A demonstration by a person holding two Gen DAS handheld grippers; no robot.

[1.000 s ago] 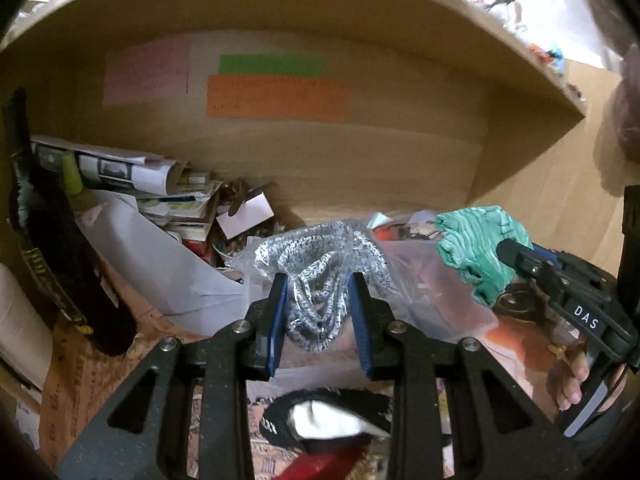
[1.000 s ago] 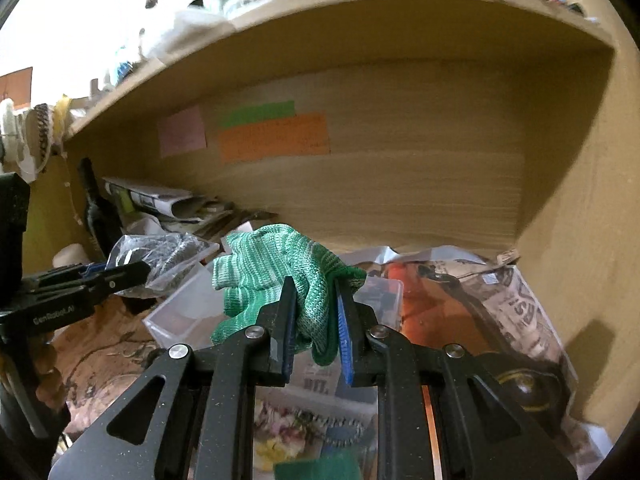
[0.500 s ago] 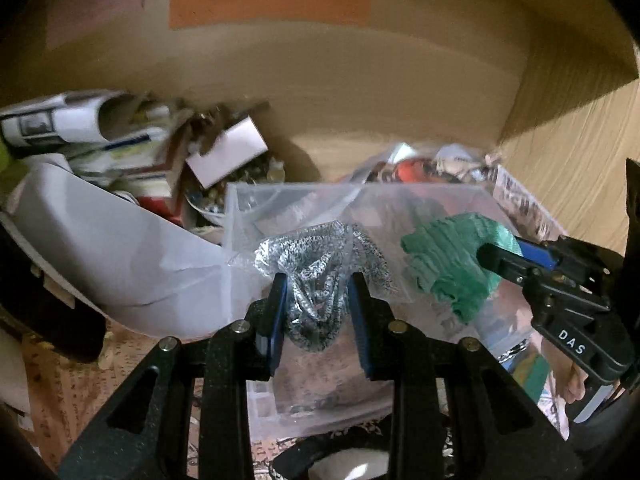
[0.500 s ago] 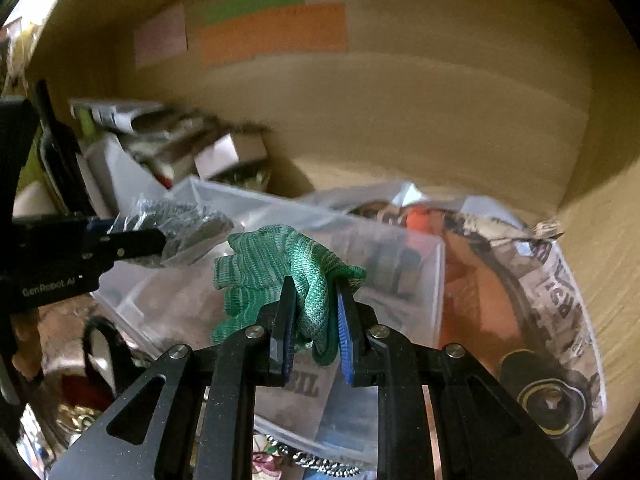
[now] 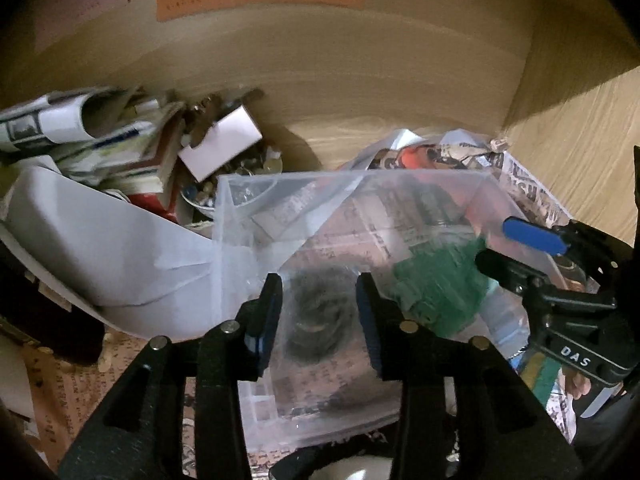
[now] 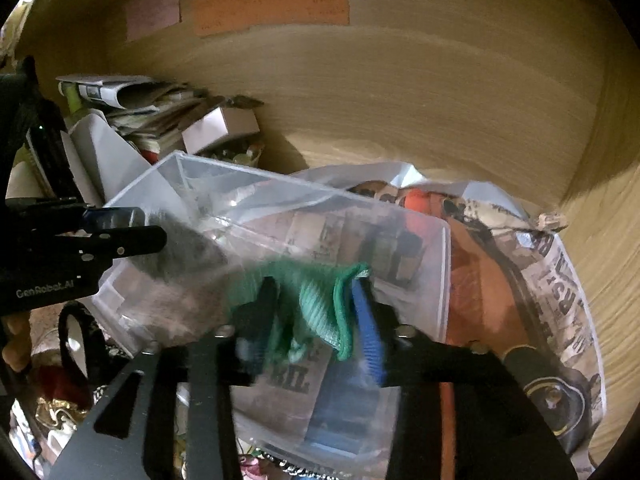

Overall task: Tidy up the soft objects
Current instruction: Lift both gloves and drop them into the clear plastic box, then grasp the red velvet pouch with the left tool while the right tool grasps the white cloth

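A clear plastic bin (image 5: pixel 224 216) (image 6: pixel 442 280) stands on the shelf floor. My left gripper (image 5: pixel 318 320) is open over it, and the bagged grey-and-white patterned cloth (image 5: pixel 318 320) falls blurred between the parted fingers into the bin. It also shows in the right wrist view (image 6: pixel 180 248), below the left gripper (image 6: pixel 120 228). My right gripper (image 6: pixel 320 316) is open over the bin, with the green knit glove (image 6: pixel 320 300) loose between its fingers. In the left wrist view the glove (image 5: pixel 436 284) drops blurred below the right gripper (image 5: pixel 516 248).
Rolled newspapers and booklets (image 5: pixel 76 128) and a small white box (image 5: pixel 220 146) pile at the back left. A white sheet (image 5: pixel 100 256) leans left of the bin. Newspaper (image 6: pixel 560 280) covers the shelf floor on the right. Wooden back and side walls enclose the space.
Both grippers moved down over the bin and opened. The patterned cloth and the green glove have left the fingers and drop into the bin.
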